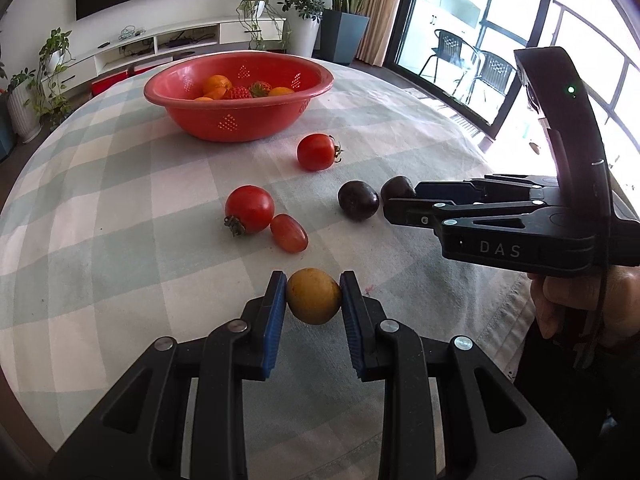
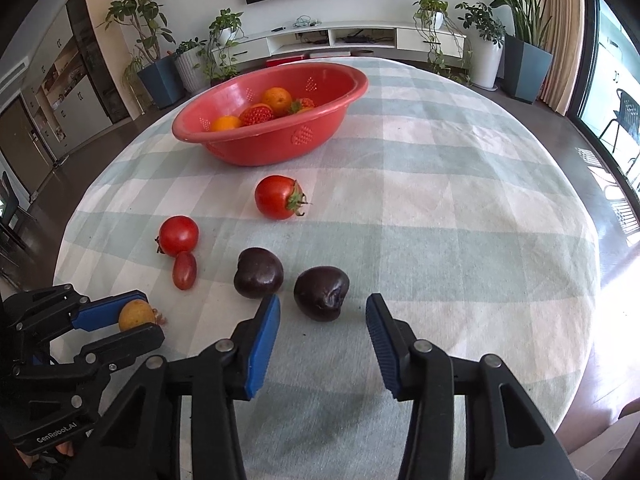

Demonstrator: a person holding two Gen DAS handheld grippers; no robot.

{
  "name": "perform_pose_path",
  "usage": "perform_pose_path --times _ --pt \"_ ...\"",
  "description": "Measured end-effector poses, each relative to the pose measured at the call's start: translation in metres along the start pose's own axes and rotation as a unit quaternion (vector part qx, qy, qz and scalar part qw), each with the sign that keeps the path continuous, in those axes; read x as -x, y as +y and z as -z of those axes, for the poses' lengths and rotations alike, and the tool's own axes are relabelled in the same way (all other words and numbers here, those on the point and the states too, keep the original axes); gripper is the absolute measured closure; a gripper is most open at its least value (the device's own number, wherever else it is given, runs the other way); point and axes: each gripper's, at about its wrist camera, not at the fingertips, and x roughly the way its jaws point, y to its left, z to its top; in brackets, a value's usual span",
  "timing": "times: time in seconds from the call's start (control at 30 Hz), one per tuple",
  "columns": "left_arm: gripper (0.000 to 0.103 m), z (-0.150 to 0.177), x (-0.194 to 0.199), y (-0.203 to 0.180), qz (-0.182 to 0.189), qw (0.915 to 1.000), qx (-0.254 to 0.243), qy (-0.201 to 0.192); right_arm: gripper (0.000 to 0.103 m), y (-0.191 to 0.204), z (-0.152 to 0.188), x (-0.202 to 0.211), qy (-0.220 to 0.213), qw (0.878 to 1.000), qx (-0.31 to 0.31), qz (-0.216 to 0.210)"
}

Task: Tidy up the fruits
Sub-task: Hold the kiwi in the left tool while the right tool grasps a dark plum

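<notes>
My left gripper (image 1: 313,293) is shut on a small yellow fruit (image 1: 313,296), blue pads pressed against both its sides, near the table's front edge. The right wrist view shows that same gripper (image 2: 141,317) and yellow fruit (image 2: 135,315) at the lower left. My right gripper (image 2: 323,303) stands open around a dark purple fruit (image 2: 321,293), with gaps between pads and fruit. A second dark fruit (image 2: 258,273) lies just to its left. Two red tomatoes (image 2: 279,197) (image 2: 178,236) and a red grape tomato (image 2: 184,270) lie on the cloth. Behind them stands a red bowl (image 2: 272,144).
The bowl holds oranges and strawberries. A checked cloth (image 2: 440,200) covers the round table. A hand (image 1: 580,304) holds the right gripper (image 1: 400,200) at the right of the left wrist view. Beyond the table are potted plants, a TV cabinet and glass doors.
</notes>
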Motion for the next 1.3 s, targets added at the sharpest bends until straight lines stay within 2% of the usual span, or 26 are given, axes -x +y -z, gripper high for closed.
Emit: perform_pose_path --times 0.17,0.33,0.8,1.03,1.17,1.3 --pt "0.077 0.002 0.0 0.004 0.003 1.0 0.007 -0.001 0.061 0.001 -0.001 -0.002 -0.003 1.0 0.008 0.005" --pt "0.077 0.003 0.001 0.006 0.003 0.9999 0.011 -0.003 0.071 0.006 -0.001 -0.003 -0.005 0.999 0.027 0.016" --pt "0.077 0.002 0.003 0.007 0.004 0.9999 0.015 -0.005 0.073 0.006 0.0 0.008 -0.018 0.999 0.027 0.011" --pt "0.077 -0.006 0.011 0.017 0.007 0.9994 0.029 -0.016 0.073 0.002 -0.003 0.019 -0.021 1.0 0.014 -0.009" --pt "0.077 -0.019 0.02 0.029 0.004 0.999 0.035 -0.028 0.073 -0.01 -0.017 0.034 -0.041 0.999 0.002 -0.009" --pt "0.077 -0.042 0.032 0.044 -0.008 0.9983 0.034 -0.047 0.073 -0.031 -0.044 0.053 -0.073 0.997 -0.012 0.0"
